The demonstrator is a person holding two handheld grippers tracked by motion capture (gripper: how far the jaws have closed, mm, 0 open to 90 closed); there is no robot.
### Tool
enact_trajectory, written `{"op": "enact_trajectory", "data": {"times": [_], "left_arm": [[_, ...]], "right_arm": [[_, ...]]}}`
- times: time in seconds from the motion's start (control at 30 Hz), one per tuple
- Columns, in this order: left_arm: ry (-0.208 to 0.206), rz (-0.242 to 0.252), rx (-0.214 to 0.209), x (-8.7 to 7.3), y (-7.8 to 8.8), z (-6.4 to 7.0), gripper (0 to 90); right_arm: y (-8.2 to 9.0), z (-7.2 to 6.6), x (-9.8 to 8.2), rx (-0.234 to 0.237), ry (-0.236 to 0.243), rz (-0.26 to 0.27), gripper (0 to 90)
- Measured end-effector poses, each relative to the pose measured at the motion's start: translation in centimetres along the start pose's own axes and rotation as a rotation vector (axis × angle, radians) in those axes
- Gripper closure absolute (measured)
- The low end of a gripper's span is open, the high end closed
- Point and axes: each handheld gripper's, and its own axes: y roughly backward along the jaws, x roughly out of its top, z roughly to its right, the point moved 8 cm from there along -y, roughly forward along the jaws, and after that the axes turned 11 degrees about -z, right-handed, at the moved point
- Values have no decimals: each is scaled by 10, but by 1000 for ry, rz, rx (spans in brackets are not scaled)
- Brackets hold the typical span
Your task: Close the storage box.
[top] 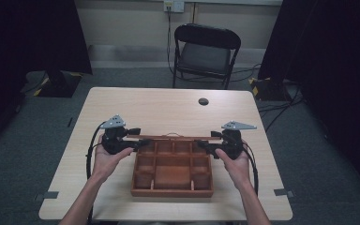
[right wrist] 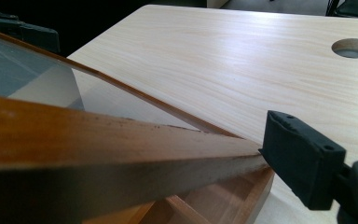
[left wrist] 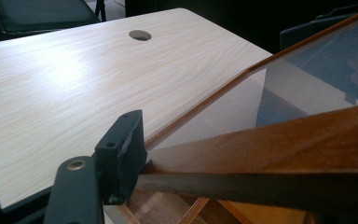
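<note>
A brown wooden box (top: pixel 172 192) with several compartments stands on the table's near half. Its glass-paned lid (top: pixel 173 137) is swung up over the box's far edge. My left gripper (top: pixel 140 143) is at the lid's left end and my right gripper (top: pixel 205 145) at its right end. In the left gripper view one black pad (left wrist: pixel 121 151) lies against the lid's wooden frame (left wrist: pixel 284 144); the other jaw is hidden behind the wood. In the right gripper view a pad (right wrist: pixel 303 158) presses the frame's end (right wrist: pixel 98 140) in the same way.
The light wooden table (top: pixel 168 108) has a round cable hole (top: pixel 203 101) near its far edge. A black folding chair (top: pixel 206 51) stands behind the table. Dark curtains hang at both sides, and cables trail on the floor at the right.
</note>
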Motion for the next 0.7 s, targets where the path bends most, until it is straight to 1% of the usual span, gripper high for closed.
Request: {"op": "enact_trajectory", "data": {"times": [0.07,0.1,0.13,0.2,0.27,0.33,0.4,0.47,0.5,0.57,0.6,0.7], "left_arm": [[-3,-6,-1,-1,0,1,349],[-2,-11,8,-2,1,0,348],[-3,-3,6,-2,0,0,347],[-4,-6,4,-3,1,1,346],[-7,-12,10,-3,1,2,346],[-13,-14,11,-4,1,2,345],[-13,-11,19,-5,1,3,343],[-13,-14,19,-6,1,4,340],[-21,-19,23,-6,1,4,337],[-25,-23,21,-8,1,7,331],[-27,-22,29,-9,1,7,328],[-28,-16,33,-12,1,9,304]], "right_arm": [[1,0,-1,-5,4,-5,232],[2,0,-1,-5,1,-6,234],[3,0,-2,0,-8,-10,248],[4,1,-5,3,-15,-21,252],[6,3,-8,-3,-17,-21,253],[9,4,-10,-2,-21,-18,261],[11,4,-12,2,-25,-12,265],[13,2,-13,12,-25,-10,275],[14,1,-13,11,-25,-10,275],[14,-1,-13,18,-26,-7,279],[15,-2,-13,19,-25,-5,280],[14,-4,-15,16,-22,-14,280]]}}
